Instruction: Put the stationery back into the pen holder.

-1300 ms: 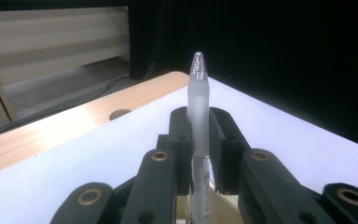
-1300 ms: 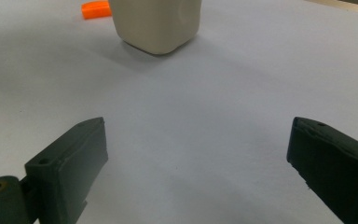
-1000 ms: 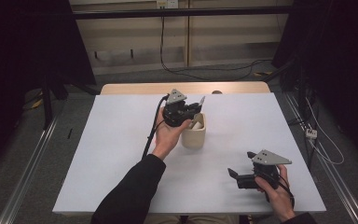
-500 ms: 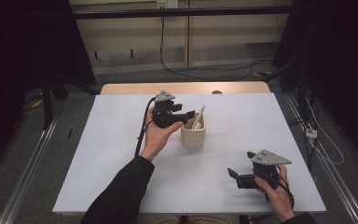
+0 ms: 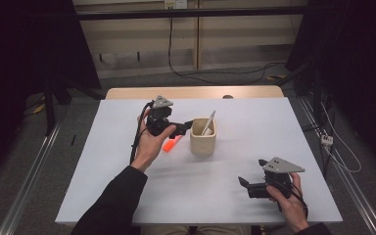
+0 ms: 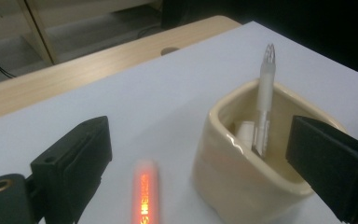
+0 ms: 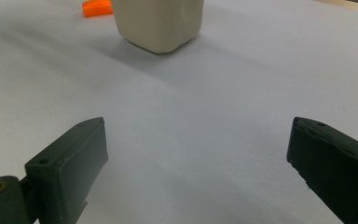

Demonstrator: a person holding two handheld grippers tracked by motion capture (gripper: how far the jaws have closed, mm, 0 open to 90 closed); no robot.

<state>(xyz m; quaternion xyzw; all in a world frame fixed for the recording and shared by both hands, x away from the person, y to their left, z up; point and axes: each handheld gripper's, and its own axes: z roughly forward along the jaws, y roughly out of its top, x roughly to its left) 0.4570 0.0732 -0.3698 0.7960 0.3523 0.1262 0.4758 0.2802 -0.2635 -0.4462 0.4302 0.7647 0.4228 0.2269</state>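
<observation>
beside the cup [image 5: 203, 138] on the worktop [image 5: 127, 196], the left gripper [image 5: 182, 126] — jaws just released wide, empty — is hovering above the orange marker [image 5: 172, 144]; centre both jaws over it before clenching.

a white desk [image 5: 127, 196] is carrying everything here, its pale wooden far edge showing beyond the white top. a cream cup [image 5: 203, 142] is standing upright near the middle of it, holding a white pen [image 5: 208, 122] that is leaning against the rim. an orange marker [image 5: 172, 144] is lying flat on the desk just beside the cup, on its left in the high view, apart from it.
</observation>
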